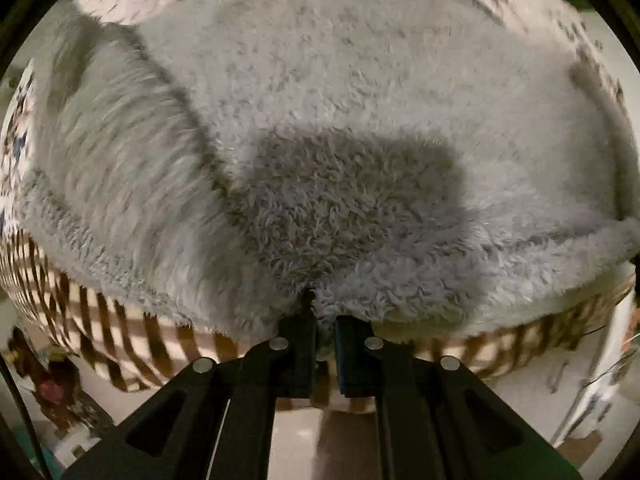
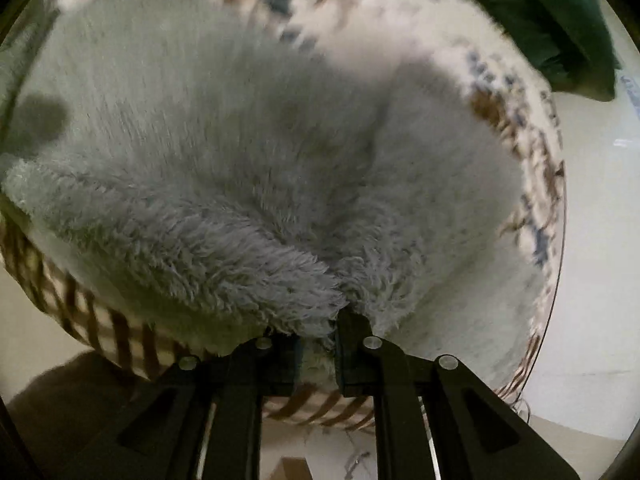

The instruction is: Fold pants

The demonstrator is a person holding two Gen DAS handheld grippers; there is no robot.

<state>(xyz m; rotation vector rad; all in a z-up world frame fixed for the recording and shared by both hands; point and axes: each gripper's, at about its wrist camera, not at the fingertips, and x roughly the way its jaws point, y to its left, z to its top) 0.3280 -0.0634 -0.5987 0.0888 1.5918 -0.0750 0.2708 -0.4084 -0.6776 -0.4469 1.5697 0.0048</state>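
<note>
the pants (image 1: 328, 92), a fluffy grey-blue fleece pair, lie spread over a bed cover (image 1: 132, 344) with brown stripes along its edge and a blue-and-brown pattern further in. they fill nearly the whole of both views, with a fold running diagonally across them in the left one.

the left tongs (image 1: 324, 312) have their black jaws drawn almost together, pinching the near hem of the pants; the pile bulges up on either side of the narrow gap. their shadow falls dark on the fleece just ahead.

the right tongs (image 2: 320, 336) stand a little further apart, and a tuft of the pants' edge sits between the jaws and hangs down behind them; the right jaw presses into the fleece, but whether both sides grip it i cannot tell. a thick rolled fold of the pants lies just left of them.

a dark green cushion (image 2: 560, 28) sits at the far corner, well apart from the pants, and pale floor (image 1: 296, 432) shows below the bed's edge.
</note>
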